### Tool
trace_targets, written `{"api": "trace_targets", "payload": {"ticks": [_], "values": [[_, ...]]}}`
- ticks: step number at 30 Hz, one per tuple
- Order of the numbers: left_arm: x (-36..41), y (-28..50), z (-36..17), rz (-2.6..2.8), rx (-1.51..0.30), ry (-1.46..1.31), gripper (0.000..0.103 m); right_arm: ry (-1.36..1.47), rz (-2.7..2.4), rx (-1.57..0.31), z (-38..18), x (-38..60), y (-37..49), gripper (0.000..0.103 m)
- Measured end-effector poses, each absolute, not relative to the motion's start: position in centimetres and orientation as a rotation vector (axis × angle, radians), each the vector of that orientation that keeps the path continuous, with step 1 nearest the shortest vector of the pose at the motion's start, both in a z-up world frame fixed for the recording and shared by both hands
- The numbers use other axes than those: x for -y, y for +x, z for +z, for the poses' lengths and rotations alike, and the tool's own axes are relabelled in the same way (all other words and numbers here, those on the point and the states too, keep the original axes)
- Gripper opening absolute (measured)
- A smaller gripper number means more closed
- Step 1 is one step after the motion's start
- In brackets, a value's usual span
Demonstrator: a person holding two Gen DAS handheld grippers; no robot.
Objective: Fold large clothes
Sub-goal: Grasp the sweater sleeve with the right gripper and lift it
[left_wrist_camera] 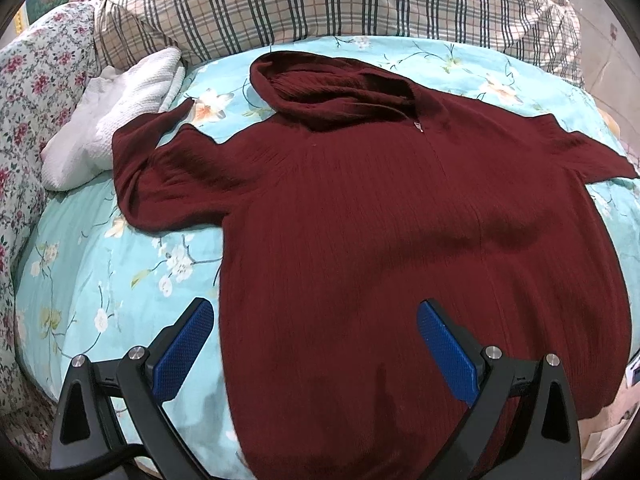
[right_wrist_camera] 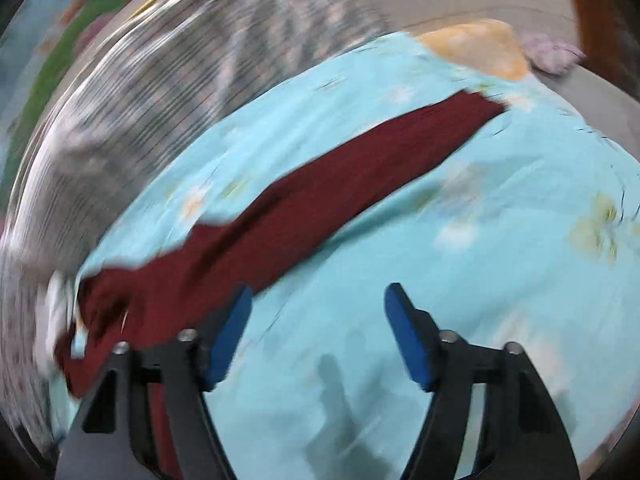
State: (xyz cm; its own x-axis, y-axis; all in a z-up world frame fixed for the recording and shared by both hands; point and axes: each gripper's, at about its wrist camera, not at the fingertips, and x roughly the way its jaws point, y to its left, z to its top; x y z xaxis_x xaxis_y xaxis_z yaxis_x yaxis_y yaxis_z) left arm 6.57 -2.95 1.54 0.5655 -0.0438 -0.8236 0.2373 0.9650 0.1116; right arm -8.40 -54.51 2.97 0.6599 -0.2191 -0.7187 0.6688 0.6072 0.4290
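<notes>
Dark red ribbed knit hooded sweater [left_wrist_camera: 400, 216] is lying flat on the bed's light blue floral sheet [left_wrist_camera: 104, 272], hood at the far end. Nearest the camera, the left gripper [left_wrist_camera: 316, 336] hangs spread wide over the sweater's near hem, holding nothing, one blue pad off the cloth's left edge. Right gripper [right_wrist_camera: 318, 324] is wide apart too, over bare sheet, with one sleeve [right_wrist_camera: 320, 188] stretching away past it; that view is pretty blurry. Further back, a white textured towel [left_wrist_camera: 116, 120] touches the left sleeve, then a plaid quilt [left_wrist_camera: 320, 4].
</notes>
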Motion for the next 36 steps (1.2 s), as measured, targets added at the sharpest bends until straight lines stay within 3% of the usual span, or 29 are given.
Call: {"api": "trace_targets", "payload": {"ticks": [3,13,16,17,21,28,36], "values": [[3.8,7.6,1.2,-0.169,-0.973,0.222,0.102,0.769,-0.658,-0.63,2.8,60.2,-8.3,0.055],[6.5,10.9,-1.1,-0.174,-1.033,0.253,0.102,0.891,-0.847,-0.584,-0.4,71.9,-6.1,0.053],[6.9,11.5,-1.5,-0.181,-1.041,0.251,0.102,0.851,-0.834,-0.593,-0.1,72.1,-5.5,0.026],[7.1,11.6,-1.6,-0.185,-1.044,0.249,0.102,0.86,-0.805,-0.592,-0.1,72.1,-5.2,0.009],[7.2,11.5,-1.6,-0.198,-1.036,0.245,0.102,0.82,-0.687,-0.539,2.0,69.0,-4.1,0.007],[6.0,11.2,-0.7,-0.222,-1.016,0.193,0.102,0.822,-0.264,-0.52,5.6,55.3,0.3,0.007],[2.9,10.6,0.0,-0.261,-1.003,0.092,0.102,0.97,0.219,-0.639,3.7,36.1,9.7,0.007]]}}
